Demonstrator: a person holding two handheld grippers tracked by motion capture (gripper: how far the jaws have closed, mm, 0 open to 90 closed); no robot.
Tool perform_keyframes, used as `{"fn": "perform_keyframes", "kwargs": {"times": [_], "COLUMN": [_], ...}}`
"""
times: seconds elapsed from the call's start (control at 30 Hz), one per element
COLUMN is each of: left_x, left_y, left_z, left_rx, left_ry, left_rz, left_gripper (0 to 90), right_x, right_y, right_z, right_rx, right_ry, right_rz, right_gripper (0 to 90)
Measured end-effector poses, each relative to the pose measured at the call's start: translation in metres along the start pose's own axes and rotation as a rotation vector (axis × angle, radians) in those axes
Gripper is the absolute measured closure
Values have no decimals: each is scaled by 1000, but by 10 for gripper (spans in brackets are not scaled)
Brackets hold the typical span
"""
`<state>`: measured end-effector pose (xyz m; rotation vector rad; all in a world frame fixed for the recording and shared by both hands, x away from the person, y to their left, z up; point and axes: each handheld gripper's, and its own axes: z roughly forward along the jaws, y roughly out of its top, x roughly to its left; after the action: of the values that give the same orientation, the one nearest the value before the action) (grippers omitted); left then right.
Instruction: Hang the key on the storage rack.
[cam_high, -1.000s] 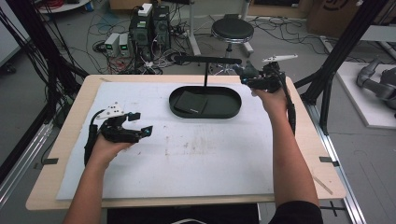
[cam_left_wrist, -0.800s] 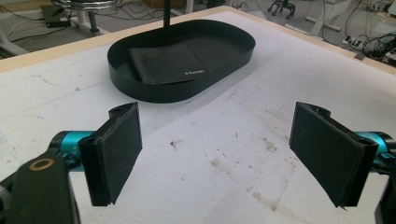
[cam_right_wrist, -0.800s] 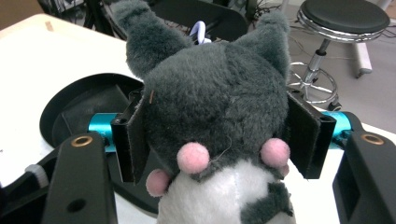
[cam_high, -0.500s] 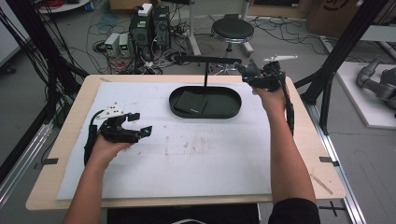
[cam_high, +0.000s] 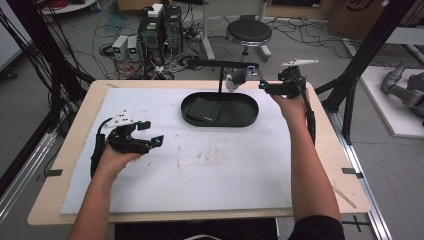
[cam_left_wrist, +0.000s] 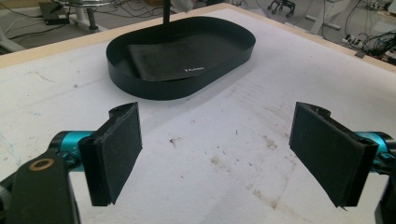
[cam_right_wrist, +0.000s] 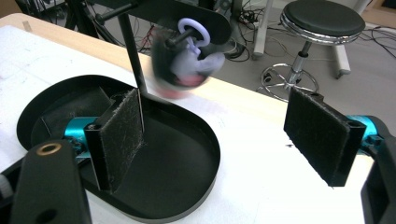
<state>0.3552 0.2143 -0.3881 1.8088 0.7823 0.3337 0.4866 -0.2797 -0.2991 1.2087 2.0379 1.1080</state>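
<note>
A black oval tray (cam_high: 248, 119) sits at the back middle of the white mat, with a flat black wallet (cam_high: 204, 110) inside it. From the tray rises a thin post (cam_high: 220, 80) carrying a black crossbar (cam_high: 215, 63). A pale charm (cam_high: 234, 81) with a lavender ring (cam_right_wrist: 196, 29) hangs from the bar's peg; its body (cam_right_wrist: 187, 65) is blurred. My right gripper (cam_high: 264, 87) stands open just right of the charm, its pads (cam_right_wrist: 122, 135) empty. My left gripper (cam_high: 153, 133) rests open on the mat at the left, facing the tray (cam_left_wrist: 182, 86) and wallet (cam_left_wrist: 170, 60).
The white mat (cam_high: 225, 170) covers most of the wooden table (cam_high: 330, 145). Beyond the far edge stand a round stool (cam_high: 248, 32), computer boxes (cam_high: 160, 27) and floor cables. Black frame posts (cam_high: 365, 55) flank the table.
The charm now hangs free from the bar and is blurred as if swinging. My right gripper has drawn slightly back and down from it. The left gripper has not moved.
</note>
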Motion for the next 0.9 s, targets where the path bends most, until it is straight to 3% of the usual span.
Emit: {"fn": "perform_keyframes", "kwargs": {"times": [0.33, 0.53, 0.57, 0.63, 0.77, 0.83, 0.9], "left_x": [-1, 0, 0, 0, -1, -2, -2], "left_y": [0, 0, 0, -1, -1, -1, -2], "left_z": [0, 1, 1, 1, 2, 3, 3], "left_rx": [2, 12, 13, 18, 22, 24, 24], "left_ry": [-1, 3, 6, 5, 5, 4, 4], "left_rz": [2, 1, 0, 2, 6, 5, 3], "left_gripper": [170, 171, 171, 170, 170, 170, 171], "right_x": [4, 13, 17, 24, 30, 35, 36], "right_y": [-12, -20, -21, -29, -31, -39, -44], "right_z": [-12, -17, -20, -27, -32, -39, -43], "right_rx": [-11, 96, 91, 15, 63, -20, -26], "right_ry": [4, 42, 47, 55, 91, 93, 118], "right_rz": [-17, -35, -47, -71, -79, -94, -87], "right_gripper": [203, 196, 196, 196, 196, 196, 196]}}
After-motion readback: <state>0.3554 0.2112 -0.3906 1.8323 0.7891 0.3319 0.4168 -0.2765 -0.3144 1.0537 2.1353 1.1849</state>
